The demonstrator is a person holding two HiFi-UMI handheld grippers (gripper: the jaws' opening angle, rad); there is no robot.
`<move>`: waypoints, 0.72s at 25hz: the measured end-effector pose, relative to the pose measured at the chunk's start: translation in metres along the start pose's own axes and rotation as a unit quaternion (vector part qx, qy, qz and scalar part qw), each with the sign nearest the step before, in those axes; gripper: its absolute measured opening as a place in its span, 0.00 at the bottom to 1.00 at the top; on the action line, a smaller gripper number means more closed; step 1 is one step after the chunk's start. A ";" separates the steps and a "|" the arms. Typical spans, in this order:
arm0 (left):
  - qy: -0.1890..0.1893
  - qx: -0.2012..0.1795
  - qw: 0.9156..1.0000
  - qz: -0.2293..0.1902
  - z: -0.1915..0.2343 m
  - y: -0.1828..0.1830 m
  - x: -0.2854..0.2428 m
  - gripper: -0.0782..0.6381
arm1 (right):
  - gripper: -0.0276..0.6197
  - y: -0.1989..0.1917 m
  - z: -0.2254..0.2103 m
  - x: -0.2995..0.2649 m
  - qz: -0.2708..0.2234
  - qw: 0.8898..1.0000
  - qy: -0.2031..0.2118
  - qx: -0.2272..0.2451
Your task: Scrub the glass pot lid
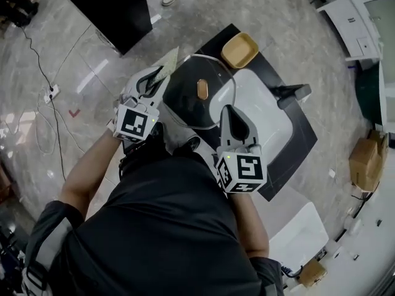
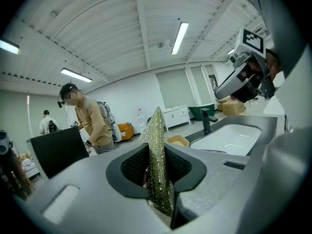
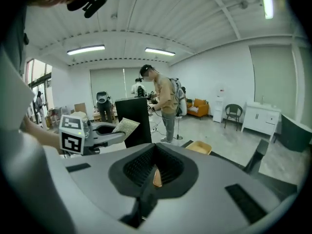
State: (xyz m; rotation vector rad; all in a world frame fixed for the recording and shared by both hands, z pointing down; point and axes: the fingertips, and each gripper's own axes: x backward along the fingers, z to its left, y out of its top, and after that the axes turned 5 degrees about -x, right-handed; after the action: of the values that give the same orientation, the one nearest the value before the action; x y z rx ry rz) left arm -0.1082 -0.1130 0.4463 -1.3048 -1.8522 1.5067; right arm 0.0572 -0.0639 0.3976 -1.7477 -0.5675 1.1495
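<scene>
We hold the glass pot lid (image 1: 185, 103) by its near right rim in the right claw (image 1: 227, 112), whose jaws are closed on the edge, with the wooden knob (image 1: 202, 89) facing up. The lid hangs over the left end of the black counter (image 1: 301, 134), just left of the white sink (image 1: 271, 122). The left claw (image 1: 154, 77) is clamped shut on a glittery scouring cloth (image 2: 157, 145), which sticks out past the tips just beside the lid's far left rim. To scrub well, we judge we should lay the cloth's flat face on the glass, not its edge. We should press lightly and sweep in arcs around the knob, since a single rim grip could let the lid twist or slip. Open floor lies to the left; on the right the faucet (image 1: 291, 93), and on the far side the tan tray (image 1: 239, 50), bound our strokes.
</scene>
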 end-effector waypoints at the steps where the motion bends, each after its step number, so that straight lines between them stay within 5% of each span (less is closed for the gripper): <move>1: 0.016 0.000 1.000 0.005 0.010 -0.006 -0.002 0.21 | 0.05 0.006 0.004 -0.001 -0.002 1.000 0.005 0.002; 9: 0.091 0.042 0.994 0.044 0.062 -0.045 -0.001 0.21 | 0.05 0.023 0.008 -0.004 -0.036 0.997 0.020 -0.065; 18: 0.046 0.081 0.995 0.019 0.003 -0.003 -0.021 0.21 | 0.05 0.015 0.030 -0.002 -0.041 0.996 0.053 -0.055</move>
State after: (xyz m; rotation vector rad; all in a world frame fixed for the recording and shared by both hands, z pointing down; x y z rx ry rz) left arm -0.1015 -0.1323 0.4531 -1.3147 -1.6210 1.5546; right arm 0.0282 -0.0592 0.3812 -1.8493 -0.6434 0.9780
